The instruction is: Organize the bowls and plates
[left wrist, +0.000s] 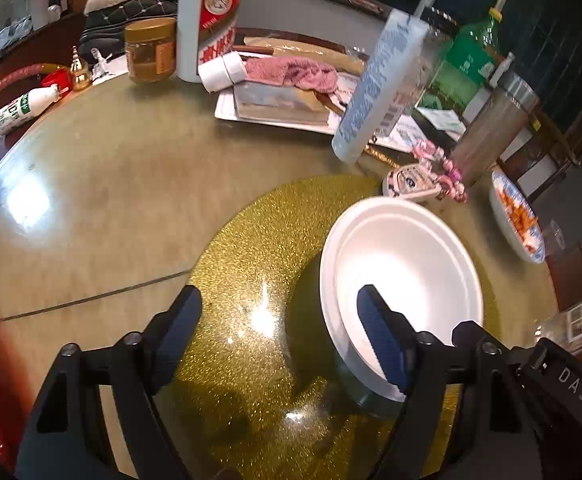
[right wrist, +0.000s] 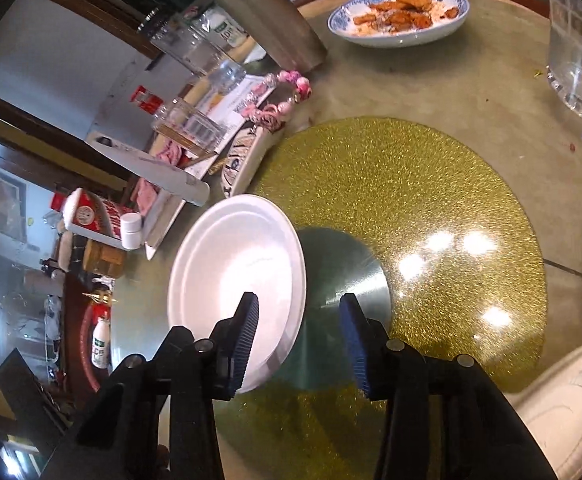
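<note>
Partly cut off, white plates, both hand-held grippers spread, left, right.

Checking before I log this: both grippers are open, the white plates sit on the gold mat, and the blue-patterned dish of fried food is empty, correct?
Not quite. The blue-patterned dish holds fried food, as the right wrist view shows. Both grippers are open, and the white plates sit on the gold mat.

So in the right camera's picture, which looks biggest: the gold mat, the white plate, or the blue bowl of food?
As they look in that view:
1. gold mat
2. white plate
3. blue bowl
The bowl sits farther off, so its true size against the plate is unsure.
</note>
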Tool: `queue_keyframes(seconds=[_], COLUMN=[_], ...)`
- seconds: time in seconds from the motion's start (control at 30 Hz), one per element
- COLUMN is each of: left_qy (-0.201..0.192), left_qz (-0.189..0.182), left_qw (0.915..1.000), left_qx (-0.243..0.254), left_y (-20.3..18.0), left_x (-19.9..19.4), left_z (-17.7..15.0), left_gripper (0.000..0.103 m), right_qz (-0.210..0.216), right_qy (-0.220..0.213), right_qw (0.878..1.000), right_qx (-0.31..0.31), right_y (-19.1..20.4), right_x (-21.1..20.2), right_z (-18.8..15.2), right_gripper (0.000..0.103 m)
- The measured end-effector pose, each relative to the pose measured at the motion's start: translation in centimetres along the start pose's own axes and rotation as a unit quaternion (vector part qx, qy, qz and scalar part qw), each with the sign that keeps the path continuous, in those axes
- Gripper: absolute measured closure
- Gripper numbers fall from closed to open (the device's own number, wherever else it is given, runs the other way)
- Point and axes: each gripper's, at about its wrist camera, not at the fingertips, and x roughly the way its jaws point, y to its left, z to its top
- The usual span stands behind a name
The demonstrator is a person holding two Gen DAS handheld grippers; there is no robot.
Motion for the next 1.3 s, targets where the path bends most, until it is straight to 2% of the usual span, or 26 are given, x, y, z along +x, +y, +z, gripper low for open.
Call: queue_keyframes(seconds=[0.03, 0.1, 0.13, 0.2, 0.27, 0.43, 0.6, 0.83, 1.3], left_qy=[0.003, 0.01, 0.015, 0.017, 0.021, 0.025, 0.014, -0.007, -0.003], left_qz=[0.003, 0.009, 0.008, -0.003, -0.002, -0.007, -0.008, -0.016, -0.039], left_qw=[1.0, 0.9998, 0.9996, 0.999, 0.9983, 0.998, 0.9971, 0.9957, 0.9894], left_qx=[0.004, 0.014, 0.022, 0.04, 0.055, 0.057, 0.074, 0.091, 0.14], left_y=[-0.1, -0.4, -0.6, -1.2, -1.6, -0.8, 0.2, 2.3, 5.8], left_x=[0.3, 1.0, 1.3, 1.3, 0.9, -0.1, -2.5, -6.7, -11.4], left_z=[-0.1, -0.3, -0.4, -0.5, -0.7, -1.3, -3.0, -5.9, -12.8], left_gripper=[0.034, 0.05, 0.055, 0.077, 0.088, 0.088, 0.088, 0.088, 0.088], right_qz=[-0.002, -0.009, -0.009, -0.001, 0.002, 0.004, 0.012, 0.018, 0.023], right_qy=[0.001, -0.001, -0.001, 0.0, 0.007, -0.002, -0.011, -0.031, -0.05], right_qw=[1.0, 1.0, 1.0, 1.0, 1.0, 1.0, 0.999, 0.998, 0.997], right_qx=[0.0, -0.004, -0.006, -0.011, -0.023, -0.03, -0.038, -0.058, -0.055], right_y=[0.0, 0.1, 0.1, 0.3, 1.0, 1.2, 1.3, 0.9, -1.9], right_x=[0.2, 0.5, 0.7, 0.8, 0.6, -0.5, -2.6, -6.4, -11.4], right_z=[0.0, 0.0, 0.0, -0.3, -0.8, -2.5, -4.8, -10.5, -20.4], right_gripper=[0.068, 0.081, 0.084, 0.092, 0.096, 0.096, 0.096, 0.095, 0.094])
